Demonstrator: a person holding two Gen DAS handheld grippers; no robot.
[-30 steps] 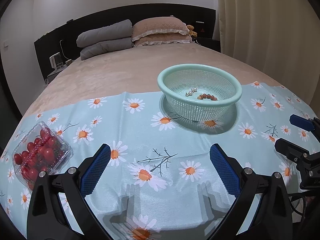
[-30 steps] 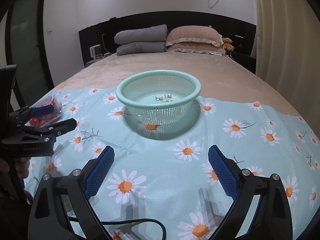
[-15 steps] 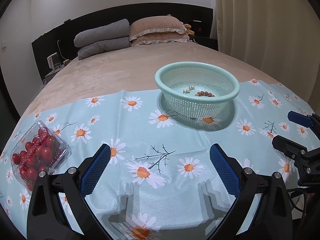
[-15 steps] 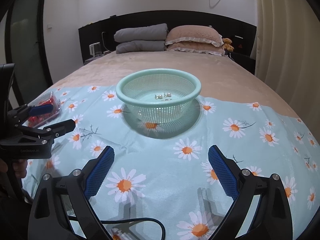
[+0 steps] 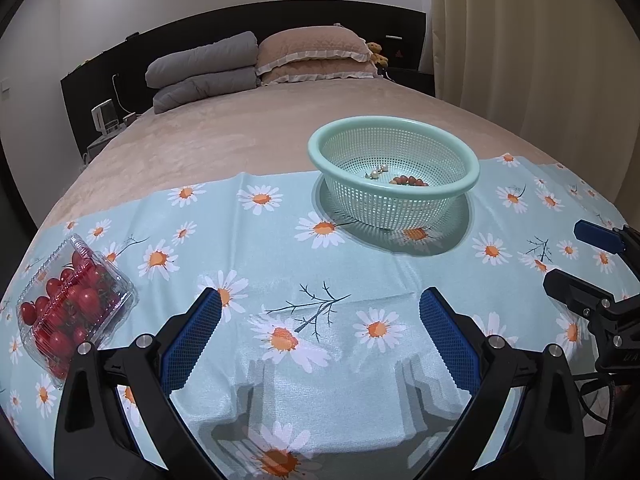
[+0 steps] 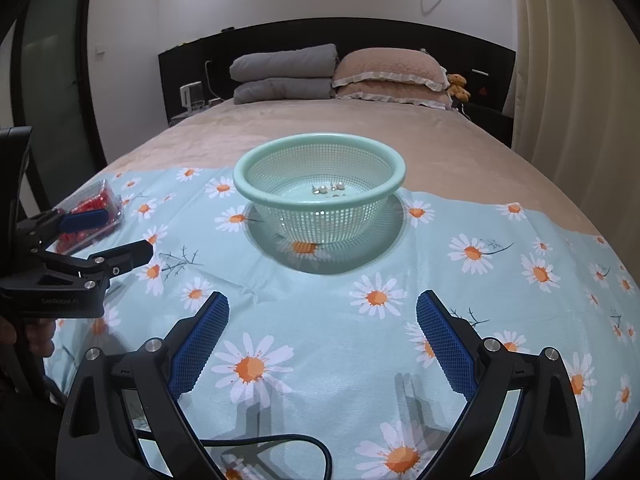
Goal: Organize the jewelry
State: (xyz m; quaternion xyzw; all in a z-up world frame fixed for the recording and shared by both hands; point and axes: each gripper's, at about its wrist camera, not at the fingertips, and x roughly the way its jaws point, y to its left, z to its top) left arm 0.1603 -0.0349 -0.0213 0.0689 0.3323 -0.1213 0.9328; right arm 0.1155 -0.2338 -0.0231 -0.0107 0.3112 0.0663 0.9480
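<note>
Your left gripper (image 5: 320, 336) and right gripper (image 6: 322, 338) both hang empty, jaws spread wide. Ahead of them the basket (image 6: 256, 160) already holds pearl earrings (image 6: 328, 189) and what looks like a beaded bracelet (image 5: 409, 181), gathered so nothing strays across the cloth (image 5: 280, 264).

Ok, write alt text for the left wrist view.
A mint-green mesh basket holding pearl earrings and a brown bead bracelet sits on a daisy-print cloth spread over a bed. The open left gripper frames the foreground, a clear box of cherry tomatoes lies at left, and the right gripper shows at the right edge.
</note>
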